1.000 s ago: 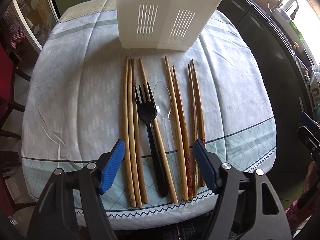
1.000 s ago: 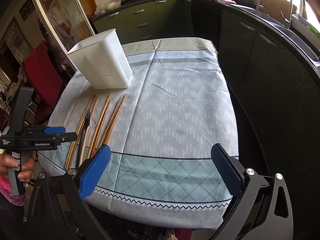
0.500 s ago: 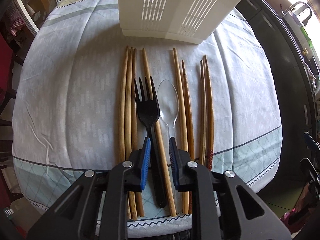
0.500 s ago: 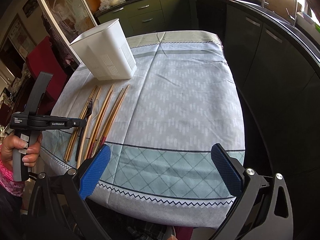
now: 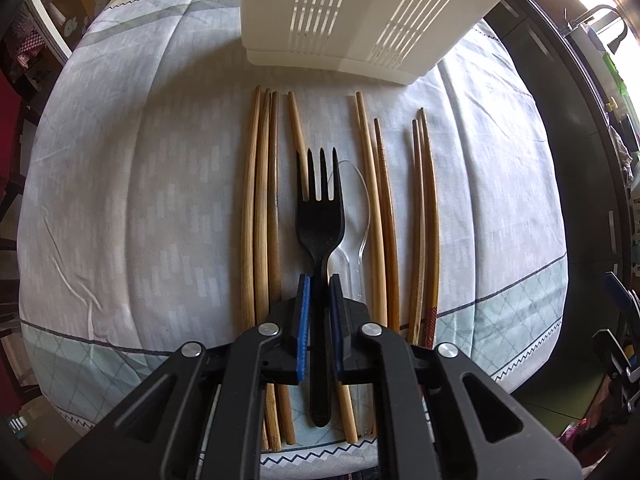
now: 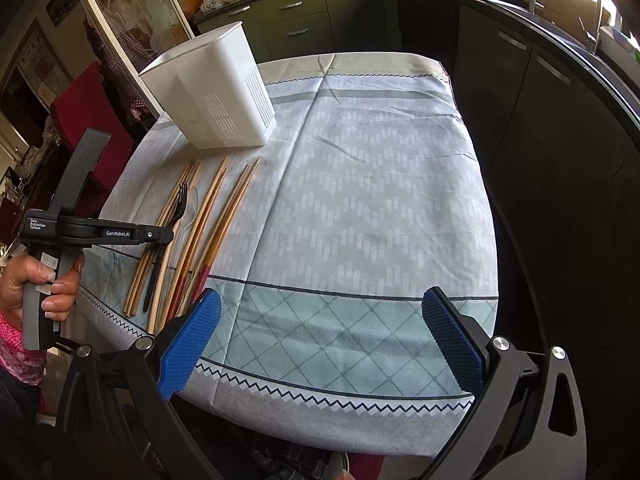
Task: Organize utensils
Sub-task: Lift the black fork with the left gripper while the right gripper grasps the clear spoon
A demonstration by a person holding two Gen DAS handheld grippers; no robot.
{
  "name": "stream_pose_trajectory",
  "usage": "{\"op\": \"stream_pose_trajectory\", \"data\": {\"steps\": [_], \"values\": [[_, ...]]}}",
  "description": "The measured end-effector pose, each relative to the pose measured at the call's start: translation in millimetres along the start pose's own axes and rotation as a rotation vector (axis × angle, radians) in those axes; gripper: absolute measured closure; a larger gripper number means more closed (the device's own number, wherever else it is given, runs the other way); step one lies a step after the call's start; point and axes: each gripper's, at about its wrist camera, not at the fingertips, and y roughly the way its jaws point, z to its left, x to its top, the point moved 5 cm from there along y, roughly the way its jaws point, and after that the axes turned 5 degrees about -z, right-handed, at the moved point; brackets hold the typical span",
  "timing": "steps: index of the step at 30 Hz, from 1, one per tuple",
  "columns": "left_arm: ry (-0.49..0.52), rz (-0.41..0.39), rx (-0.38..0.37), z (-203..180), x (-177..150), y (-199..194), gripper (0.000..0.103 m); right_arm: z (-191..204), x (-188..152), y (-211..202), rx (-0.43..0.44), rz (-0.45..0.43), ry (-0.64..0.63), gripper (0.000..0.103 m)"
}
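Note:
A black plastic fork (image 5: 320, 224) lies in a row of utensils on the table, tines toward the white slotted utensil holder (image 5: 360, 12). My left gripper (image 5: 320, 304) is shut on the fork's handle. A clear plastic spoon (image 5: 354, 216) lies just right of the fork. Several wooden chopsticks (image 5: 260, 208) lie on both sides. In the right wrist view the left gripper (image 6: 168, 236) grips the fork (image 6: 176, 216) low over the cloth, and the holder (image 6: 212, 96) stands behind. My right gripper (image 6: 320, 336) is open and empty above the table's front edge.
The table wears a pale blue patterned cloth (image 6: 380, 200). A red chair (image 6: 88, 120) stands at the left side. Dark kitchen cabinets (image 6: 540, 120) run along the right and back.
My left gripper moved forward over the row and closed from wide open onto the fork's handle. My right gripper stayed open and shifted slightly.

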Motion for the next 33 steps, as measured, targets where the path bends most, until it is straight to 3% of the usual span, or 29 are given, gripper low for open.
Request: {"op": "stream_pose_trajectory", "data": {"steps": [5,9,16,19,21,23,27,33], "values": [[0.006,-0.015,-0.011,3,1,-4,0.094,5,1,5,0.011,0.013,0.000,0.004],[0.018,-0.065,-0.028,5,0,-22,0.094,23,10,18,0.069,0.055,0.012,0.004],[0.028,-0.223,-0.009,20,5,-69,0.094,92,25,74,0.232,0.268,-0.001,0.004],[0.030,-0.294,0.008,31,5,-91,0.094,115,33,97,0.208,0.311,-0.022,0.021],[0.034,-0.335,0.016,38,4,-104,0.094,126,39,110,0.212,0.331,-0.006,0.053],[0.037,-0.376,0.029,44,3,-115,0.094,134,42,121,0.222,0.360,0.014,0.067],[0.034,-0.434,0.046,58,1,-130,0.094,150,40,142,0.231,0.419,0.024,0.082],[0.037,-0.448,0.043,67,-2,-135,0.094,164,43,163,0.192,0.439,0.023,0.082]]}}
